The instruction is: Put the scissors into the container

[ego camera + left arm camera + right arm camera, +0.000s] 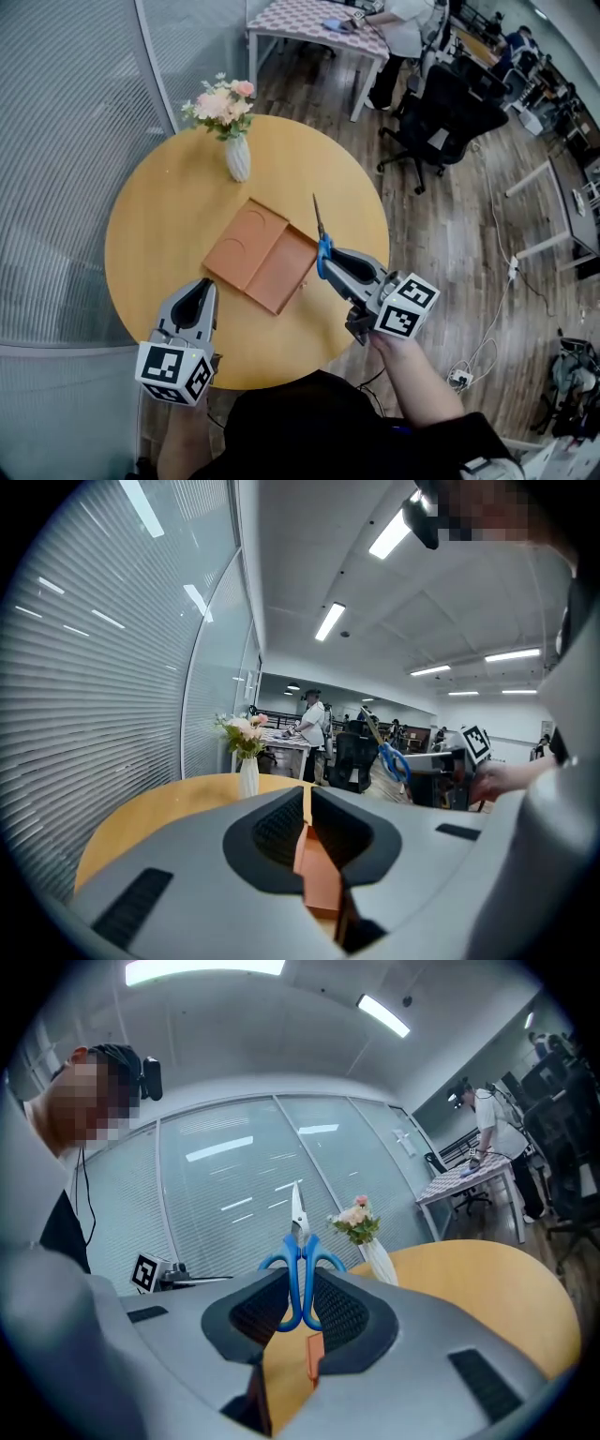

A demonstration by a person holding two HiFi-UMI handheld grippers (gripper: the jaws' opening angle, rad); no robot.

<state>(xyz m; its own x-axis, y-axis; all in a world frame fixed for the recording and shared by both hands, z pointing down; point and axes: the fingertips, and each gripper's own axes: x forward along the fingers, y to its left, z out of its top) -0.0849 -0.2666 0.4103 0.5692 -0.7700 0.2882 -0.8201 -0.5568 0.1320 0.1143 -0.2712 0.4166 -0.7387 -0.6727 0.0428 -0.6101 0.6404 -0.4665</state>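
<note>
The right tongs (327, 263) clench the blue-handled scissors (323, 247) by the handles, blades raised, over the round tabletop (159, 216) at the orange container's (262, 255) edge. The left tongs (202, 286) seem pressed together, empty.

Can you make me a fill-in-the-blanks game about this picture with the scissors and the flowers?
1. The right claw grips scissors with ____ handles.
2. The white vase on the table holds ____.
3. The orange container lies on a table whose top is ____ in shape.
4. The left claw holds ____.
Missing words: blue; flowers; round; nothing.
</note>
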